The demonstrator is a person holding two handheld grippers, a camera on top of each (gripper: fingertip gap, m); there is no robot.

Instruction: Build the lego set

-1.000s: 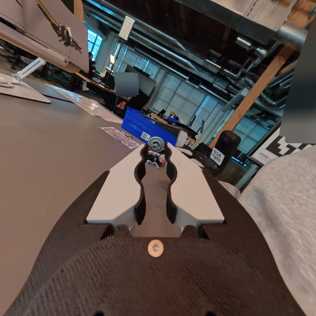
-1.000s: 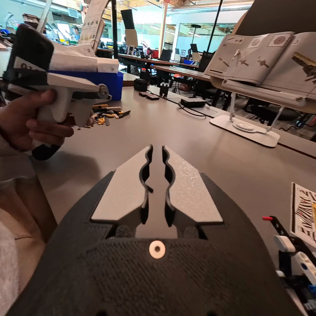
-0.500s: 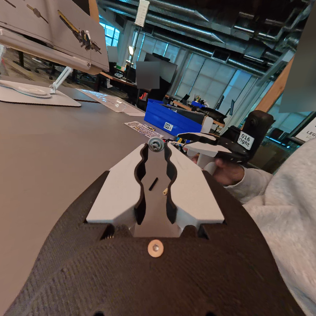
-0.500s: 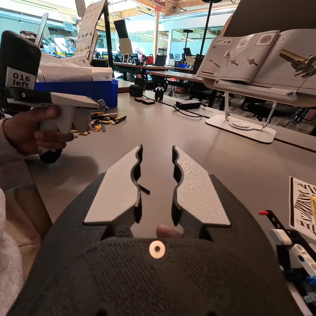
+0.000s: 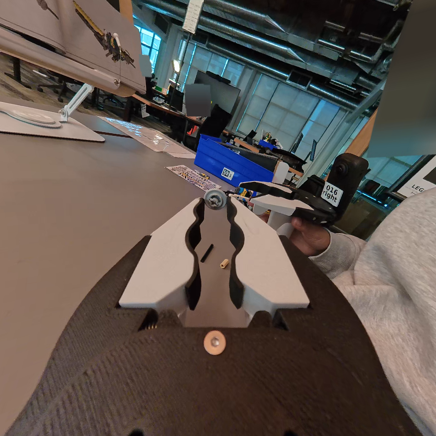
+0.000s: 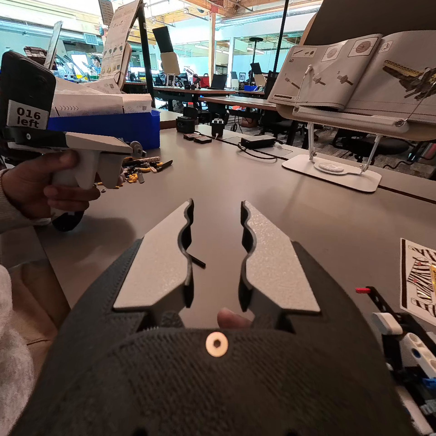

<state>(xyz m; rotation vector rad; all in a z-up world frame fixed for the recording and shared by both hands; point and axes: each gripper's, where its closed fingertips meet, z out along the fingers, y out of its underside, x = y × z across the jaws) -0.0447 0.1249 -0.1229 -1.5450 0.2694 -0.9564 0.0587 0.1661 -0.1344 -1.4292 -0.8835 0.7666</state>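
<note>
Here the left hand-held gripper (image 5: 215,202) pinches a grey wheel (image 5: 214,199).

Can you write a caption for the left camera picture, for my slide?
Left gripper pinches a grey wheel above a black axle and tan bush on the table.
</note>
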